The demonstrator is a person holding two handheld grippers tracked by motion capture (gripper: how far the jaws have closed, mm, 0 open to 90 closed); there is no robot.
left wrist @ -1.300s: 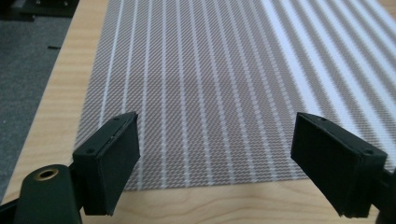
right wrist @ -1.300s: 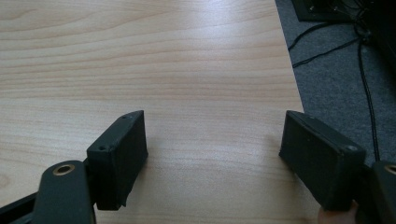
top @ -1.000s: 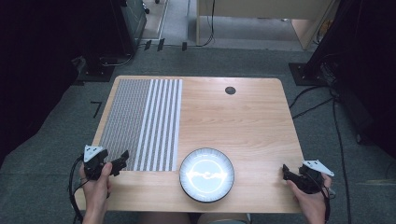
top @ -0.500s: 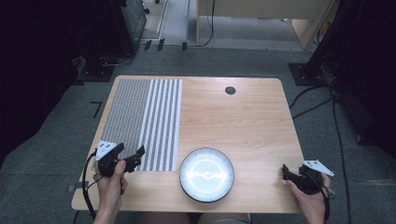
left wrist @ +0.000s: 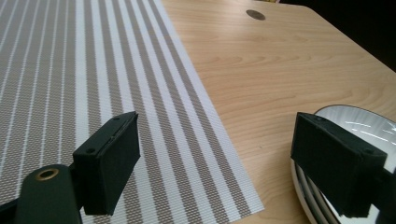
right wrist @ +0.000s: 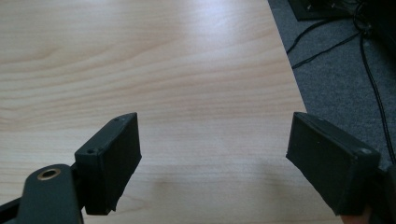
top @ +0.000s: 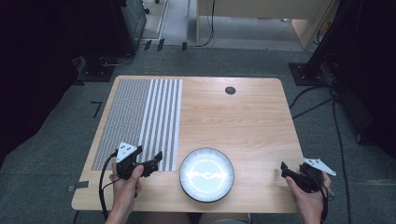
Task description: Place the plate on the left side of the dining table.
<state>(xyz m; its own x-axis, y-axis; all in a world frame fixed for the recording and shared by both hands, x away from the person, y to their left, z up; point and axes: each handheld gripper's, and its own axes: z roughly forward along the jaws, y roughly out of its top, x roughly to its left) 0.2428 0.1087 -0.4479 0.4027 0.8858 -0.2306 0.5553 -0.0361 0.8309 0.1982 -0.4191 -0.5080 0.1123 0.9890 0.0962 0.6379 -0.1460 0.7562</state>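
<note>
- My left tongs (top: 156, 158) hover over the near right corner of the striped placemat (top: 140, 116). Their jaws are spread wide with nothing between them.
- The plate (top: 207, 175) sits on the bench (top: 243, 121) at its near edge, just beside the mat's right border. In my left gripper view its rim (left wrist: 369, 116) shows behind the right-hand jaw, so it lies to the right of where these tongs point.
- My right tongs (top: 285, 169) rest at the bench's near right corner, well apart from the plate. Their jaws have just been opening and stand wide over bare wood.
- I judge the left hand the nearer one: a short swing rightward would bring the plate's rim between its jaws.
</note>
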